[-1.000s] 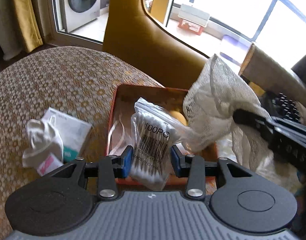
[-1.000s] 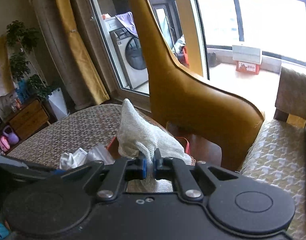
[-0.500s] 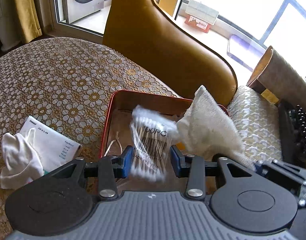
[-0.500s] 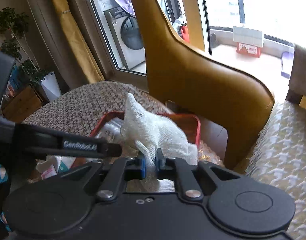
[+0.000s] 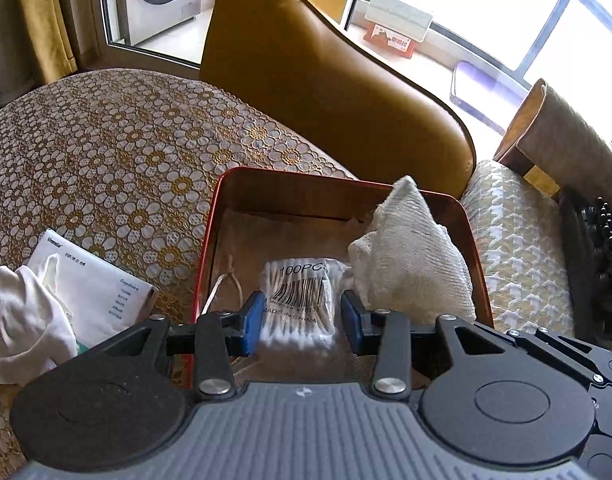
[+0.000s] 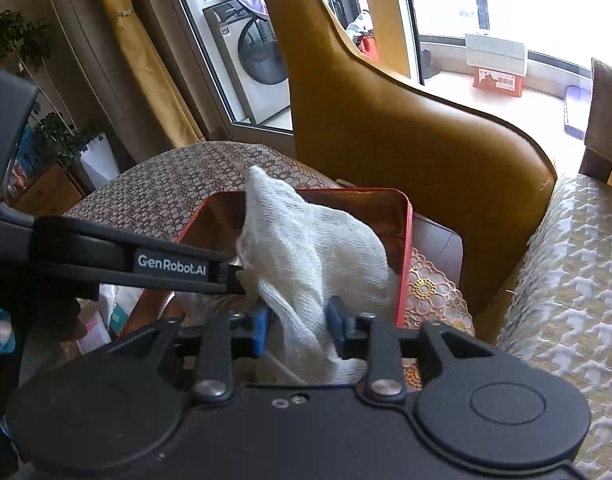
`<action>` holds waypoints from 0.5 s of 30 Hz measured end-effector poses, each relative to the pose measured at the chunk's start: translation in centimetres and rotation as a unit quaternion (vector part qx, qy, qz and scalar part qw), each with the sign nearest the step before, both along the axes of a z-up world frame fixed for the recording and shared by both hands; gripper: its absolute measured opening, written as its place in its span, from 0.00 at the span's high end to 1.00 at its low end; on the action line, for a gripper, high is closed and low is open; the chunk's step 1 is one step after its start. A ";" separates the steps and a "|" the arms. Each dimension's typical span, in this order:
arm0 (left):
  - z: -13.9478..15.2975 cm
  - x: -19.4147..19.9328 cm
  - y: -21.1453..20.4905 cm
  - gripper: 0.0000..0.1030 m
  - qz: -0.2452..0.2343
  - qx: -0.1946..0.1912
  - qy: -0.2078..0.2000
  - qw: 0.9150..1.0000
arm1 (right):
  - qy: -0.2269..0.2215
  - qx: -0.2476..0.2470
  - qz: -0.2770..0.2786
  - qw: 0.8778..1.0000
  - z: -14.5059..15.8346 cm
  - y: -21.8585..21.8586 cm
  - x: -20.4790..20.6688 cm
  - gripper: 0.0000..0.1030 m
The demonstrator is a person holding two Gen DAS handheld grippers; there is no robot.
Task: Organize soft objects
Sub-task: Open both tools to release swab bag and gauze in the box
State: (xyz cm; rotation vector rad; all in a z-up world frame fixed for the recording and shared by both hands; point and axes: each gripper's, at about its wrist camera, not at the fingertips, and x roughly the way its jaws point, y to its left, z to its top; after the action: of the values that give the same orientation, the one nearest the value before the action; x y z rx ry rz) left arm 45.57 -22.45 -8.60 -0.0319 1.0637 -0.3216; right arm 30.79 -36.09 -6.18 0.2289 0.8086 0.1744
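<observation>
Left wrist: red tin (image 5: 210,240) holds swab bag (image 5: 300,296), gauze (image 5: 410,256); both grippers opening.

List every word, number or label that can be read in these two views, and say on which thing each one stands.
"100PC": bag of cotton swabs in the red tray.
"MADE IN CHINA": same bag, under its barcode; the barcode digits are too blurred.
"GenRobot.AI": side of the left gripper, in the right wrist view.
White packet on the tablecloth: print too small to read.
Red box outside the window: print unreadable.
</observation>
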 end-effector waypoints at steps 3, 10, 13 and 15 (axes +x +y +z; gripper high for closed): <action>0.5 -0.3 0.2 0.54 0.000 0.002 -0.006 1.000 | -0.004 -0.002 -0.002 1.000 0.3 -0.1 -0.3 0.63; 2.0 -1.4 1.4 0.44 0.009 -0.004 -0.022 1.000 | -0.019 -0.007 -0.003 1.000 1.5 -0.2 -1.3 0.49; 3.0 -2.2 1.8 0.44 0.010 -0.007 -0.030 0.999 | -0.022 -0.007 -0.005 1.000 2.0 -0.3 -1.8 0.47; 3.6 -2.8 2.1 0.44 0.010 -0.007 -0.036 0.999 | -0.026 -0.007 -0.003 1.000 2.5 -0.3 -2.2 0.45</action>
State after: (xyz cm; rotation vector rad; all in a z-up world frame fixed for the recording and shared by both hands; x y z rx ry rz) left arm 42.82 -20.39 -5.03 -0.0438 0.9896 -0.3099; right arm 28.54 -36.39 -3.66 0.2131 0.7562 0.1683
